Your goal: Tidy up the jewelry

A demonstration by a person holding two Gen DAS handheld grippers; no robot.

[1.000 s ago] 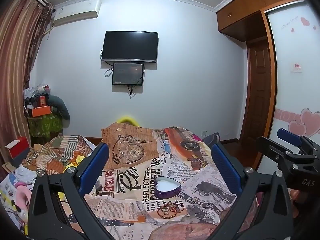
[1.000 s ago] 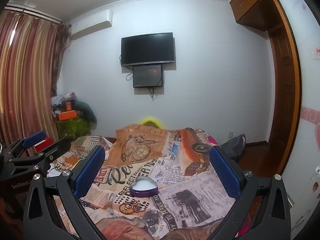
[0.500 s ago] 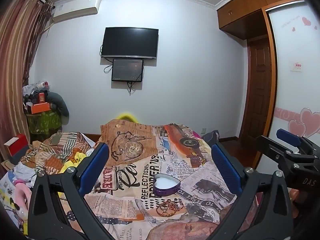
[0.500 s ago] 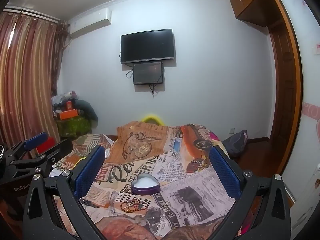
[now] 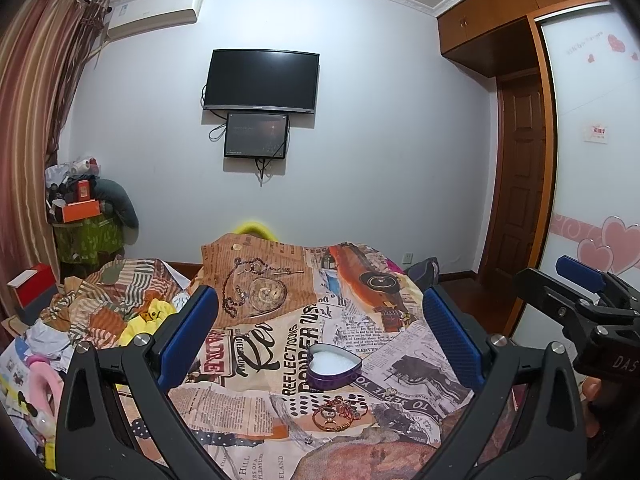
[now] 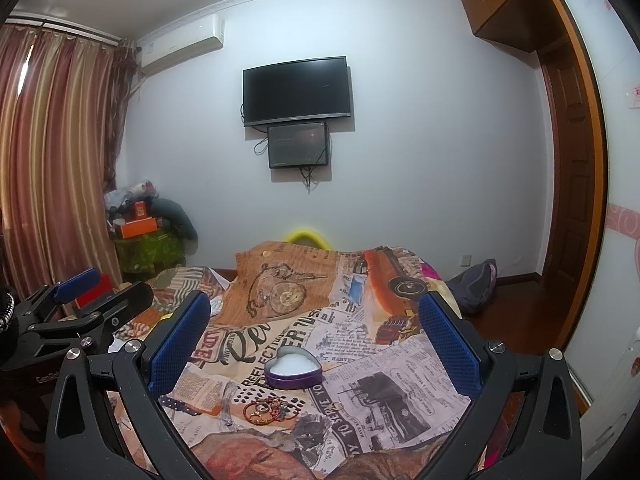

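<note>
**Both grippers wide open above the bed, jewelry untouched**

Left gripper (image 5: pixel 320 328): black frame, blue-padded fingers spread to full width, nothing between the pads. Held above the newspaper-print bedspread (image 5: pixel 408 372), pointing toward the far wall.

Right gripper (image 6: pixel 316 332): same build, fingers equally wide apart, nothing held. In the left wrist view its blue-tipped fingers appear at the right edge; in the right wrist view the left gripper shows at the left edge. The two are side by side, apart.

Task items: small purple heart-shaped tin (image 5: pixel 334 367) lies open on the bedspread, lid not in view, interior white. It sits in the gap between the fingers in both views, touched by neither gripper. Just in front of it, nearer the cameras, a small heap of gold and copper-coloured rings and bangles (image 5: pixel 334 414) lies on the cloth, close to the tin but outside it. Individual pieces in the heap too small to tell apart. In the right wrist view the heap (image 6: pixel 270 410) sits left of centre, the tin (image 6: pixel 294 367) just behind it.

Surroundings: black wall-mounted television (image 5: pixel 262 80) with a smaller dark screen (image 5: pixel 256 135) directly below it; white air conditioner (image 5: pixel 154 12) upper left; striped brown curtain (image 6: pixel 52 160); wooden door (image 5: pixel 520 184) at right; crumpled patterned bedding and clutter (image 5: pixel 104 312) beside the left gripper
</note>
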